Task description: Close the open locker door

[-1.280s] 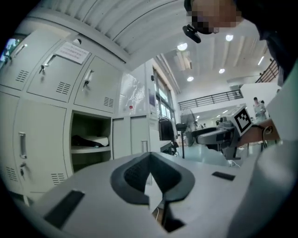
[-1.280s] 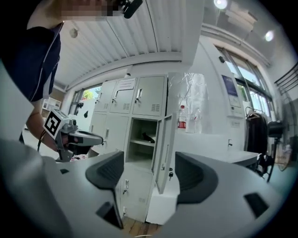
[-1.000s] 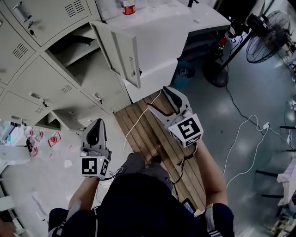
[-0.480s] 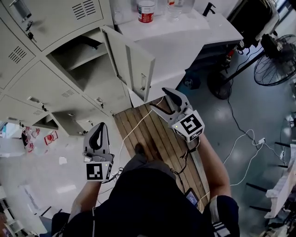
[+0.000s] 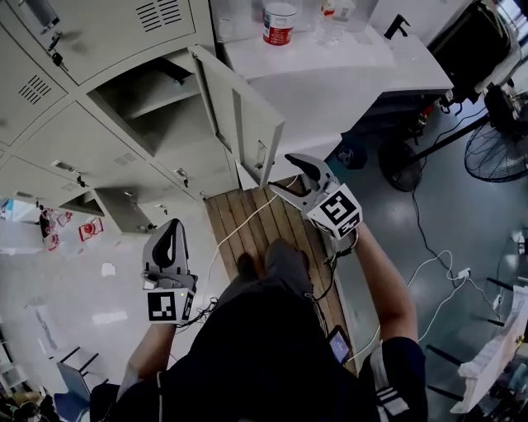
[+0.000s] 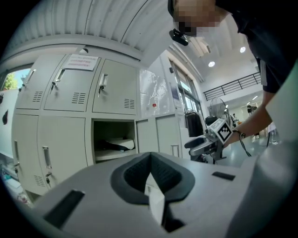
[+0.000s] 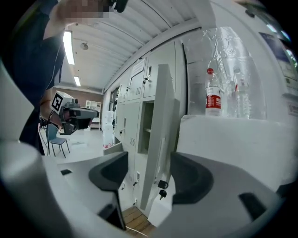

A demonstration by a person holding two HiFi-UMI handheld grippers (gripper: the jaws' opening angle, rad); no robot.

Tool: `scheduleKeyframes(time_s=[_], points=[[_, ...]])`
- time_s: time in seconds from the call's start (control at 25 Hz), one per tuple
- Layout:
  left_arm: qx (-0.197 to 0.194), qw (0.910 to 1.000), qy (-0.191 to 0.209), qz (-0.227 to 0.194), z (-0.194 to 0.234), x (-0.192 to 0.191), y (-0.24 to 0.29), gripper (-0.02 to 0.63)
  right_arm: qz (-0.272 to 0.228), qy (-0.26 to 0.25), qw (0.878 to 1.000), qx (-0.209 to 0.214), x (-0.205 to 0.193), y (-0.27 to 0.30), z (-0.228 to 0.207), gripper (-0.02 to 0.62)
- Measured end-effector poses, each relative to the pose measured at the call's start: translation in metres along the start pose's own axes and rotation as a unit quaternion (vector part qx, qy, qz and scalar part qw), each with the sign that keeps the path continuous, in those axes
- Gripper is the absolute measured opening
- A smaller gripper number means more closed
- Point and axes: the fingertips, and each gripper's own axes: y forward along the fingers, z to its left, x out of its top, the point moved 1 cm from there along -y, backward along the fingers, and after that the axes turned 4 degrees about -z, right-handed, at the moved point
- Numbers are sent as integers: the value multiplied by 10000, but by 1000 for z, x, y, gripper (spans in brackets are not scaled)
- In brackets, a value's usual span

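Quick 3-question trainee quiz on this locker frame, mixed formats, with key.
1. True or false: the locker door is shut.
2. Which gripper's jaws stand apart: A left, B right?
3. Fill in: the red-labelled bottle stands on the white ____.
Key: 1 false, it stands open. 2 B, the right gripper; its jaws have just been closing, gripping nothing, door edge just ahead. 3 table.

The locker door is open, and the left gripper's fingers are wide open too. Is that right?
Not quite. The locker door is open, but the fingers of the left gripper are shut together with nothing between them, as the left gripper view shows.
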Motion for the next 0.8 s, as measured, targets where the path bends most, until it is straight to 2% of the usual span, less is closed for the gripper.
scheduleKeyframes(time_s=[0.16,0.32,0.56,0.8], points=[[381,9992,33,67,-5,-1,4,3,-11,10,9982,603,-9,5,-9,290],[890,9958,109,164,-13,-1,9,3,-29,-18,9900,1408,-18,11,-16,288],[1662,9853,164,359,-30,0,11,3,-117,-172,9699,2427,-27,23,-24,262],[2085,9763,332,479,-48,3,12,3,-262,-133,9470,3200,-28,34,-23,262]])
